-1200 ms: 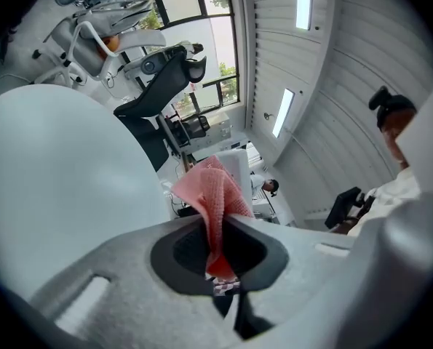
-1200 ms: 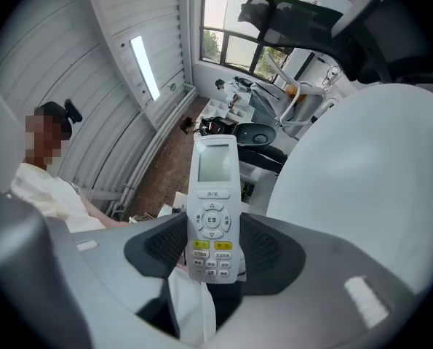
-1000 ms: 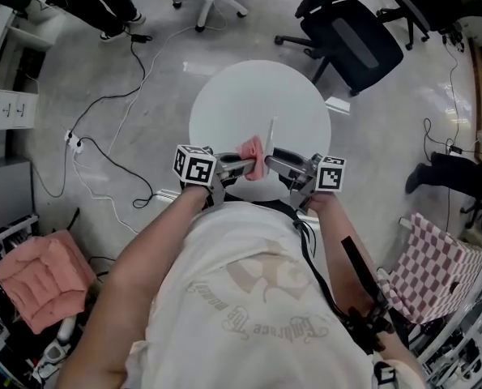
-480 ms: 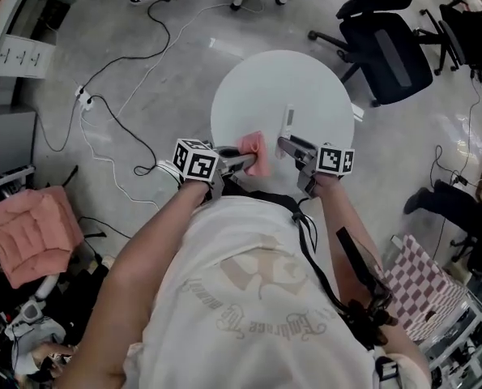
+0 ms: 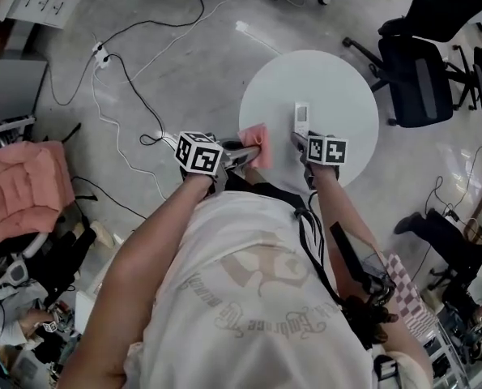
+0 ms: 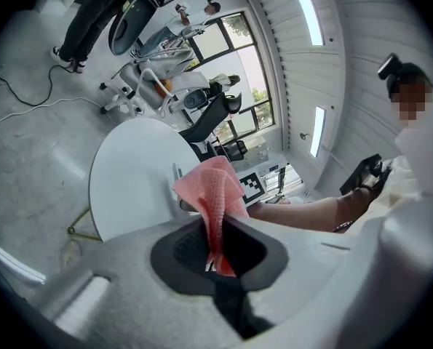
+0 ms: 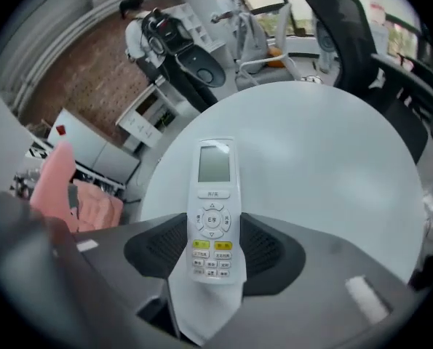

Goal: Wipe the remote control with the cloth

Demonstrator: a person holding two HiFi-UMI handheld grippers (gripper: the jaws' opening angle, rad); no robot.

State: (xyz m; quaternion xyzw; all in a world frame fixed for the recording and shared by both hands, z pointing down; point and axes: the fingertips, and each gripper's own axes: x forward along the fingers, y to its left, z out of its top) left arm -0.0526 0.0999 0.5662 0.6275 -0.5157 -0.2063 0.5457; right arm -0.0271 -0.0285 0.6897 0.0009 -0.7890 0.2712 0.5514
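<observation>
Jaws, left gripper: closed almost fully on a pink waffle-weave cloth, pinched at one folded end. The rest of the cloth stands out past the tips in a loose bunch

Jaws, right gripper: set wide, pads pressing both long sides of a slim white remote control at its button half. Screen end juts forward past the tips, buttons face the camera, two yellow keys visible

Remote sits over the round white table, close to the edge nearest the person. Cannot tell whether its far end touches the top

Head view: cloth is at the table's near-left rim, just beside the remote, with a gap between them. Both grippers are side by side in front of the person's white T-shirt

Surroundings: grey floor with black cables trailing across it, black office chairs beyond the table, pink cushions at far left
</observation>
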